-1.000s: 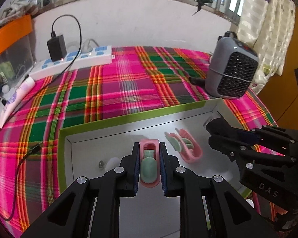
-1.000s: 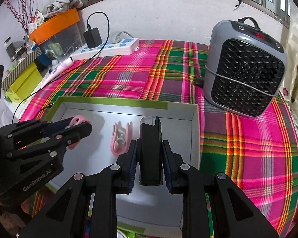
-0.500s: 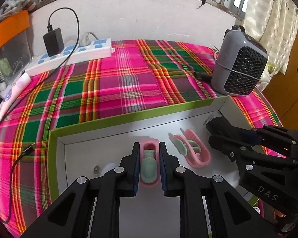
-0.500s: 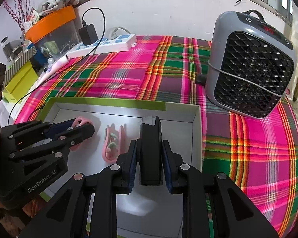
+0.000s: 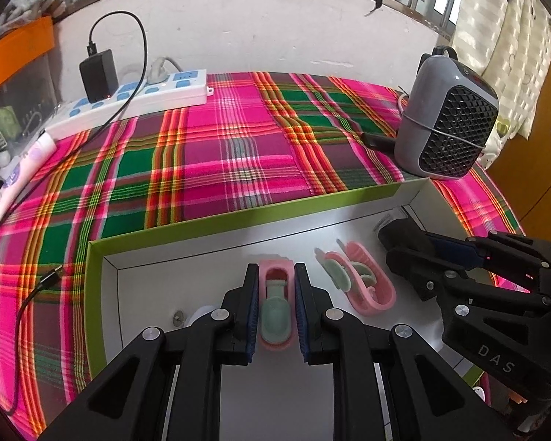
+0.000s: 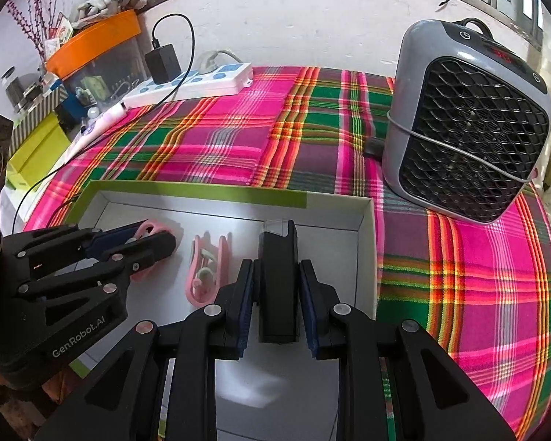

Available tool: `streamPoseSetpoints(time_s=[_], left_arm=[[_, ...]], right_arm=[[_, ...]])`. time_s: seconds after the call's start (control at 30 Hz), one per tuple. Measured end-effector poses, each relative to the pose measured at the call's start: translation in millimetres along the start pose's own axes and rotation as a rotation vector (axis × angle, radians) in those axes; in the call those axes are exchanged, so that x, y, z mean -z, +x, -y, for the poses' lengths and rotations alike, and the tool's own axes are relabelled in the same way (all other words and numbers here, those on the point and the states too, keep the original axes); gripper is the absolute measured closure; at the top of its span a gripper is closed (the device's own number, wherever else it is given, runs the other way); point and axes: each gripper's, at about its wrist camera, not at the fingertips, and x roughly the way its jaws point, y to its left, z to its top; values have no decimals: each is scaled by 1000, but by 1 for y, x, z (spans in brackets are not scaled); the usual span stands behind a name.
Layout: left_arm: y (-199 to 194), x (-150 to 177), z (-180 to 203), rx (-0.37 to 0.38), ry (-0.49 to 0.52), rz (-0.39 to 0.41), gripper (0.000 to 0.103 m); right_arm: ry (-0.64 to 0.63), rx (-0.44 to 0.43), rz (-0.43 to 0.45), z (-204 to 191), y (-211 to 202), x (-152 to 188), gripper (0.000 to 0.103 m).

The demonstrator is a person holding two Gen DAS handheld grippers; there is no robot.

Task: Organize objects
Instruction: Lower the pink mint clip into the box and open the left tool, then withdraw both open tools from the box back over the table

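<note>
Left wrist view is showing the left gripper (image 5: 275, 307) clamping a pink clip (image 5: 274, 310) lengthwise between its jaws, over the white tray (image 5: 187, 253). Alongside, the right gripper (image 6: 277, 296) is pinching a black case (image 6: 278, 283), long axis pointing away, near the tray's right wall.

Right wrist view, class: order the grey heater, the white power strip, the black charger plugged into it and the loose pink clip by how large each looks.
1. Grey heater, largest, though nearest.
2. White power strip.
3. Loose pink clip and black charger: similar, depth differs, so unranked.
</note>
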Motion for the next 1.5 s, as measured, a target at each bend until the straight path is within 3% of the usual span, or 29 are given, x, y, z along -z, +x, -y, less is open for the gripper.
streamPoseSetpoints(time_s=[0.13,0.27,0.33,0.47,0.8,1.17,1.5], left_arm=[[0,0,0,1,2,0,85],[-1,-1,0,-7,3,1,74],[-1,0,-1,-10,0,-1,73],[-3,2,-1,-27,-2,0,68],[-19,8,-1,-42,-9,20,66],[-53,25,1,-77,-1,75,66],[-86,48,-1,-47,-21,111,66]], right_arm=[[0,2,-2,-1,0,0,78],[9,-1,0,0,0,0,78],[13,2,1,1,-1,0,78],[17,-8,2,0,-3,2,71],[32,-2,25,-2,-13,6,61],[44,6,68,-8,-39,19,61],[49,15,111,-19,-67,39,61]])
